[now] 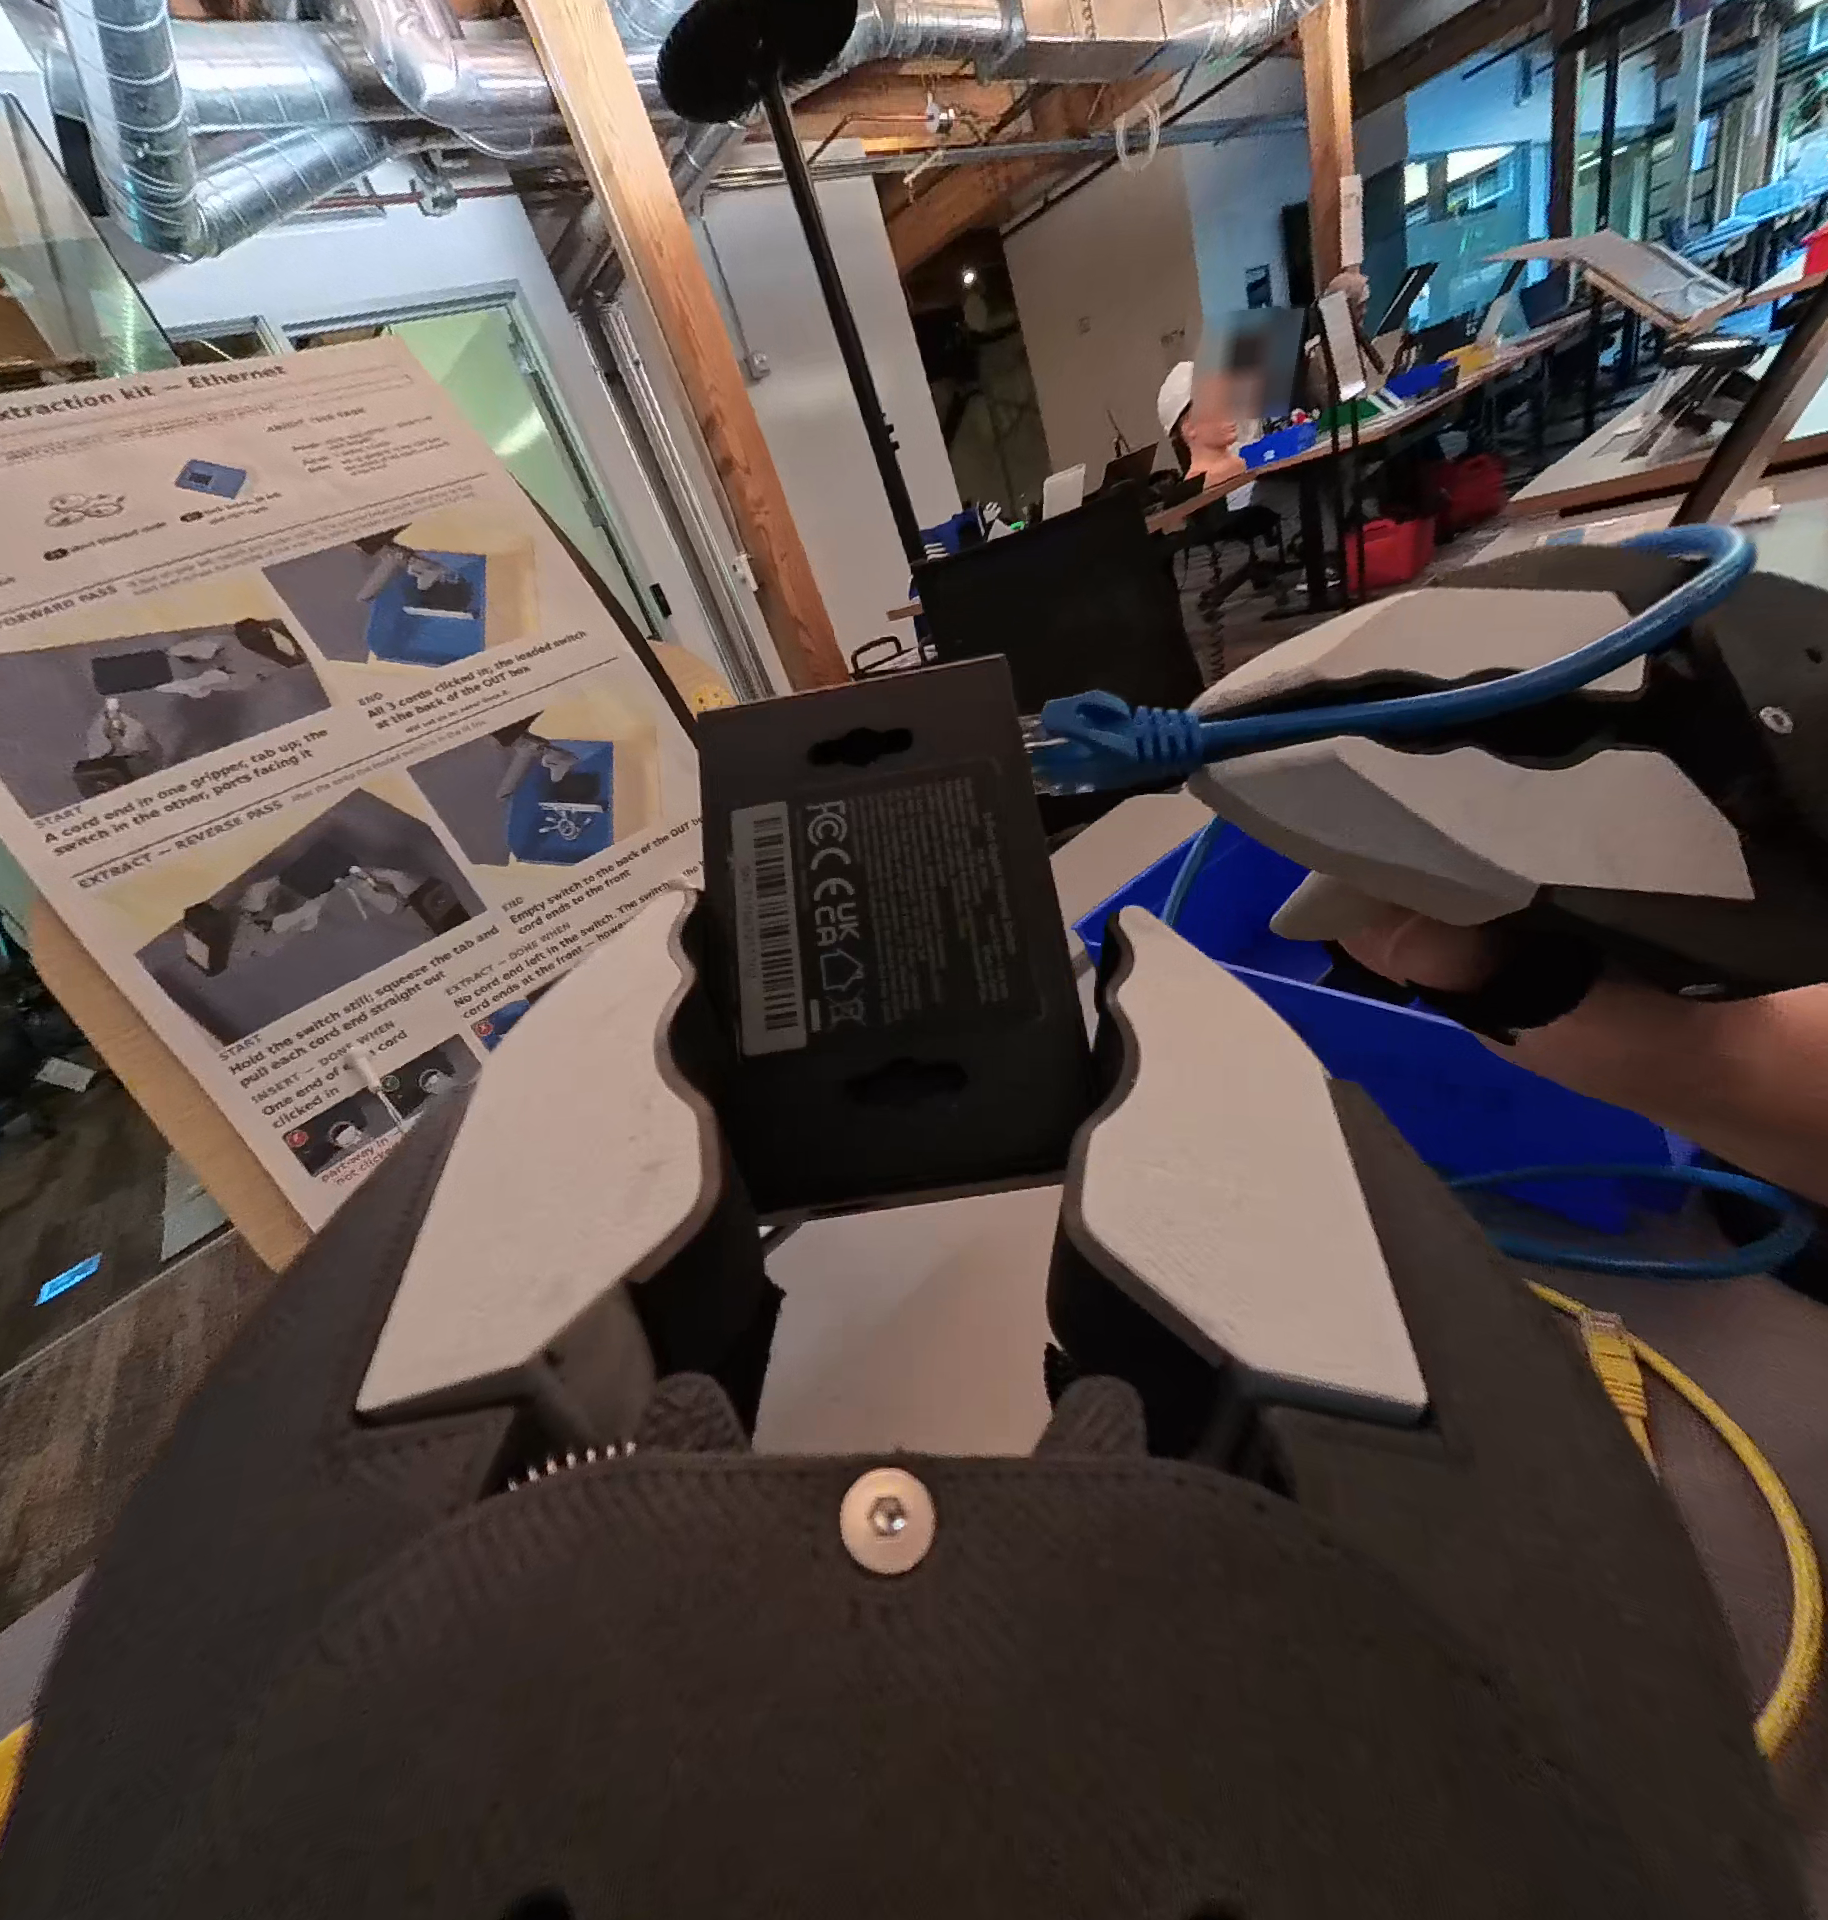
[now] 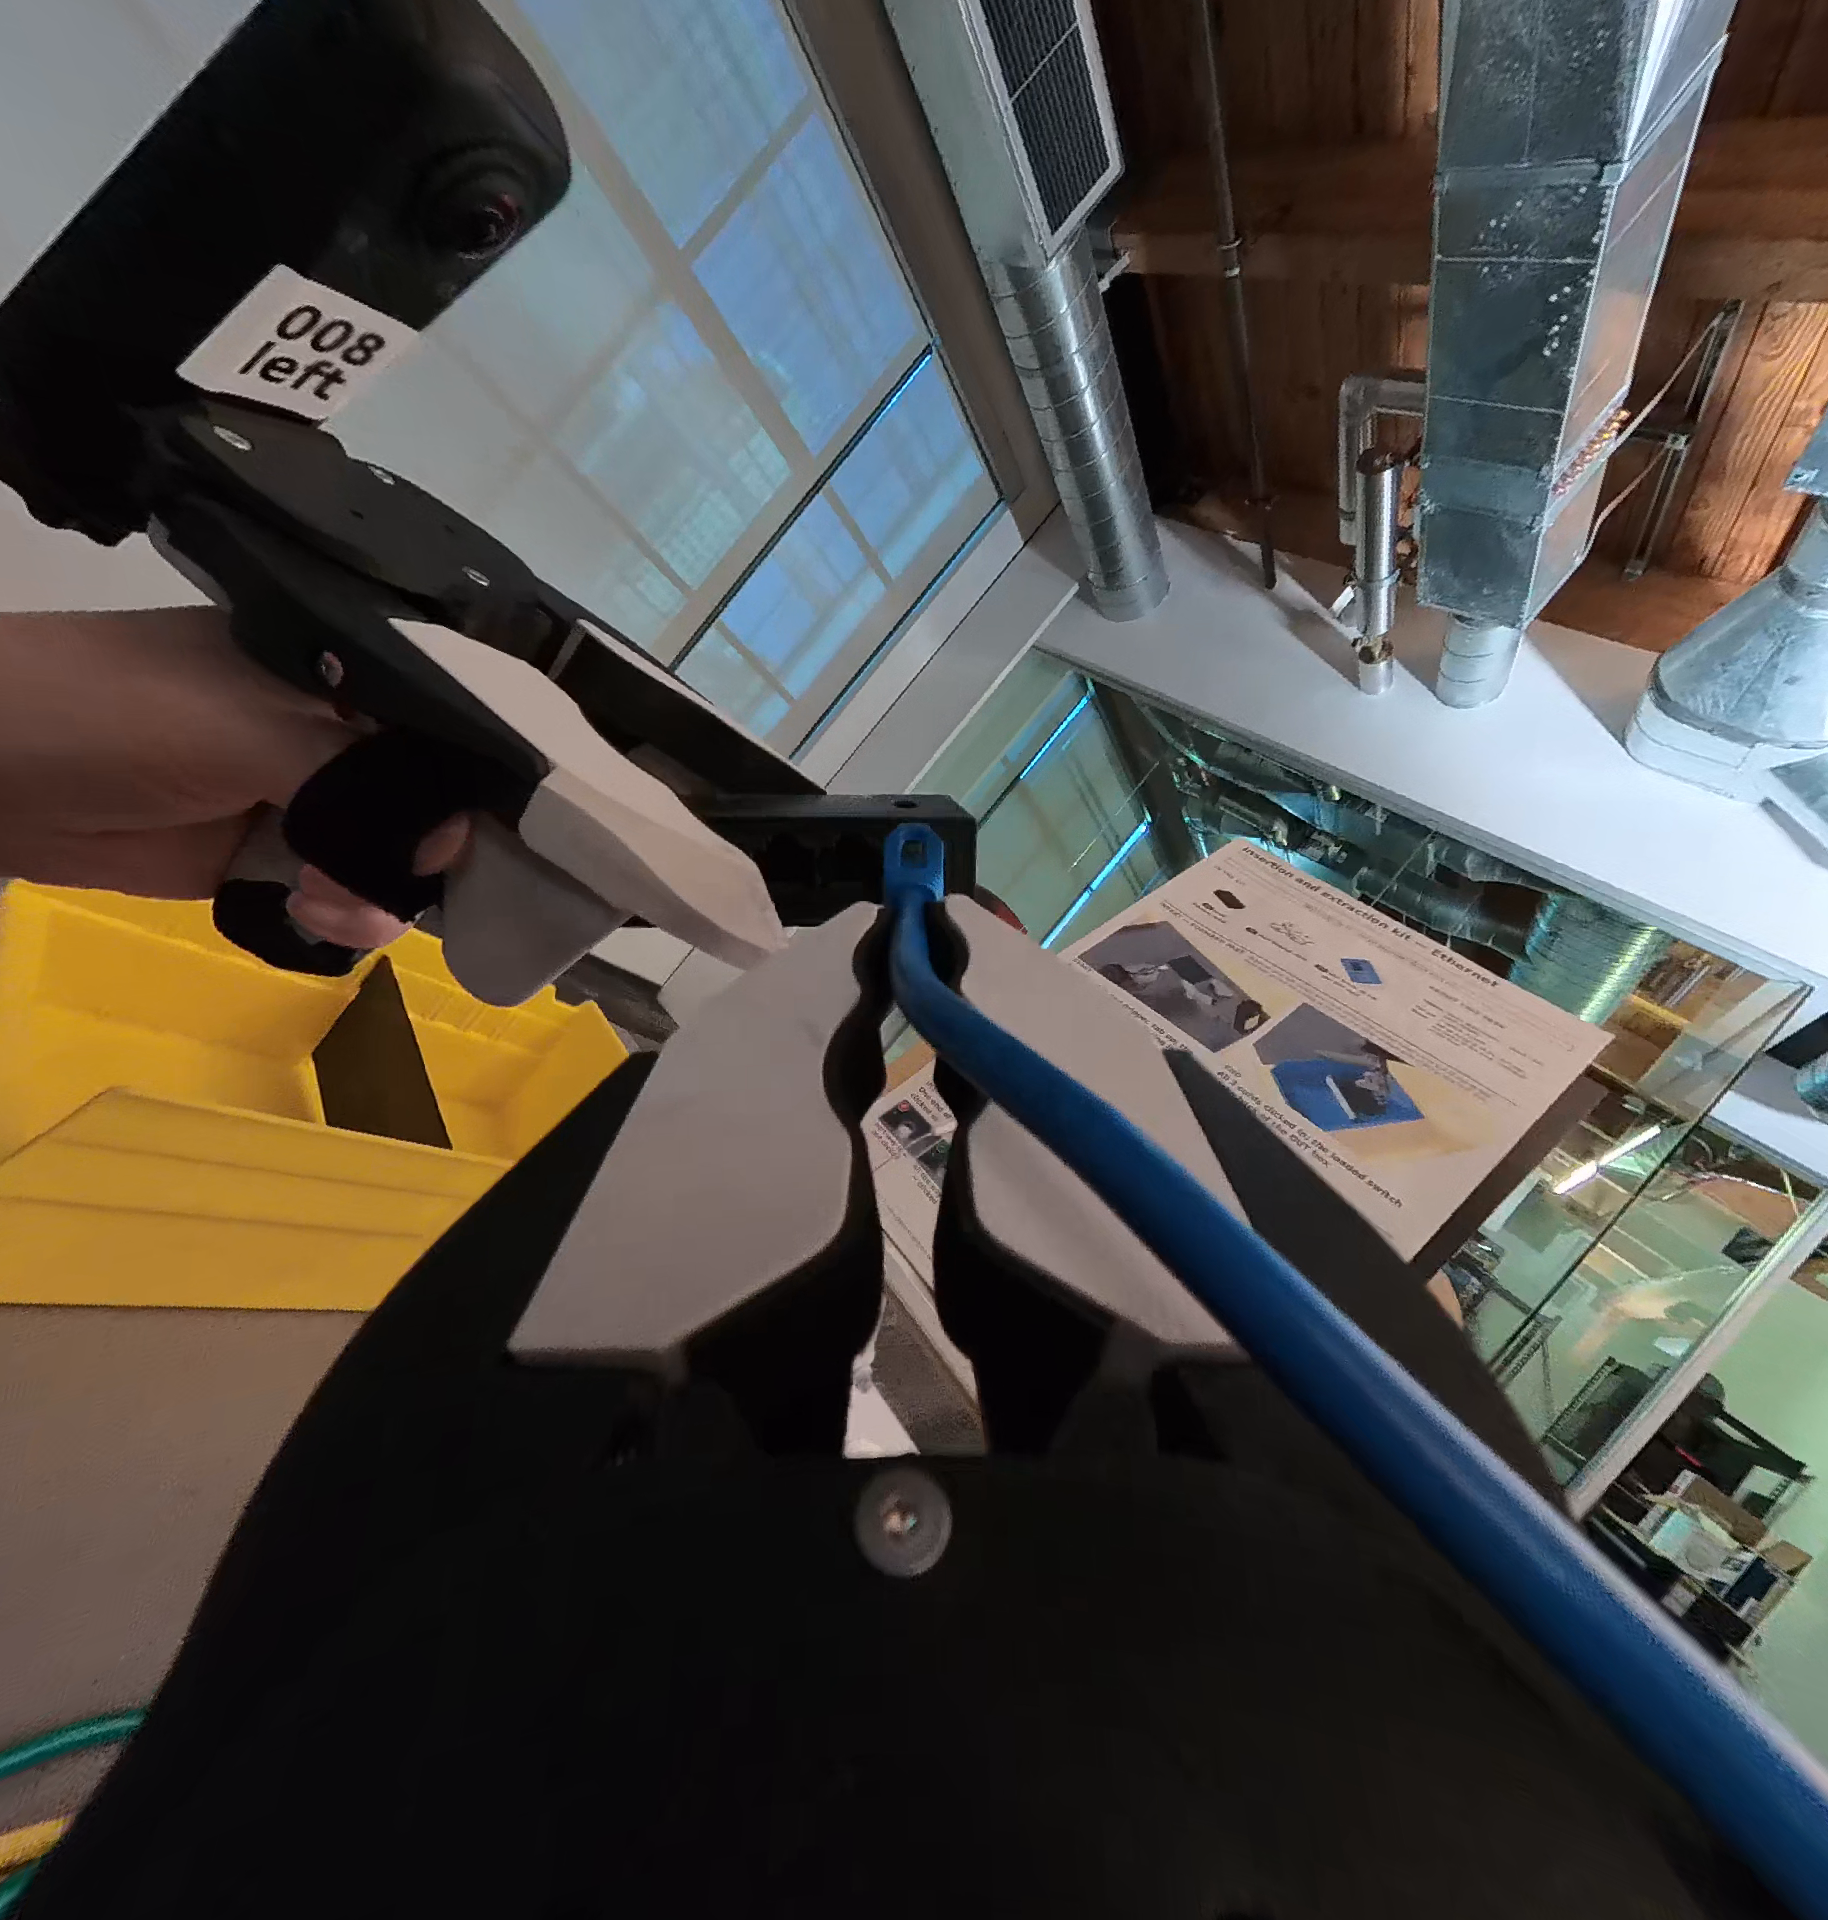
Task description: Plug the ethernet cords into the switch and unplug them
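The left gripper is clenched on the black switch, gripping its two long sides and holding it in the air with the labelled underside turned toward the left wrist camera; this presents the port face sideways to the other tool, as the right wrist view confirms, where a row of ports shows along the switch's edge. The right gripper is closed on the blue ethernet cord just behind the moulded boot, so the plug projects clear of the fingertips and can be steered. The plug stands at the switch's right edge — touching or very nearly so — but whether it has entered a port or latched cannot be told from either view. Behind the grip the blue cord loops back over the right gripper and trails down toward a blue bin. A yellow ethernet cord lies loose on the tabletop at its right side, not yet taken up. A yellow bin sits below the left gripper in the right wrist view, and a printed instruction sheet stands propped behind the work. Judgement: insertion of the first cord is in hand; alignment of plug to port is the critical point, since a skewed entry would jam against the housing.
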Demonstrator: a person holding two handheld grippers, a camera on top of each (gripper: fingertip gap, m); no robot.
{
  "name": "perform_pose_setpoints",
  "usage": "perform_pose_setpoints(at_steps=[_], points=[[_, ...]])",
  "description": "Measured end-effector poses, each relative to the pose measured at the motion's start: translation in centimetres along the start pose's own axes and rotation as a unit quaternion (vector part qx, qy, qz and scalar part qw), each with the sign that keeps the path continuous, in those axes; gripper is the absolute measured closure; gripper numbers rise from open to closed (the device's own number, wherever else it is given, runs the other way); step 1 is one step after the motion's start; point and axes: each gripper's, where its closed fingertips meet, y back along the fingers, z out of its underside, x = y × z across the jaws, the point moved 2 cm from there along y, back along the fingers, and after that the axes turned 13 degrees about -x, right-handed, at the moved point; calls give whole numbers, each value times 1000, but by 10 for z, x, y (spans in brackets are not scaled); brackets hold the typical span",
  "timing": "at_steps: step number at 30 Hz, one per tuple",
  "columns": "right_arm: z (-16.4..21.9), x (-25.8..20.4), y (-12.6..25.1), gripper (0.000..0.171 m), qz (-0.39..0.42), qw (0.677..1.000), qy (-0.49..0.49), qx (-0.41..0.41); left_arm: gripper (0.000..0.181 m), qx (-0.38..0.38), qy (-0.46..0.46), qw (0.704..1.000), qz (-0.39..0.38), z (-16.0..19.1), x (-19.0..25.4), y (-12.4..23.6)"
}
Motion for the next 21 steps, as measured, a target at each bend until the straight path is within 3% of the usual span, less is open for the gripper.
perform_pose_setpoints(at_steps=[1, 12, 14, 17, 21], points=[[0, 0, 0, 164, 1, 1000, 0, -1, 108, 1, 0, 1000, -2, 0, 0, 0], [13, 2, -10, 165, -14, 999, -21, -45, 112, -51, -5, 998, -40, 10, -7, -8], [27, 1, -21, 164, -47, 994, -56, -78, 113, -85, 6, 994, -62, 16, -17, -12], [46, 2, -29, 155, -111, 978, -131, -118, 115, -87, 99, 985, -111, 29, -46, -16], [59, 4, -20, 155, -222, 938, -179, -197, 115, -148, 176, 958, -173, 72, -80, -21]])
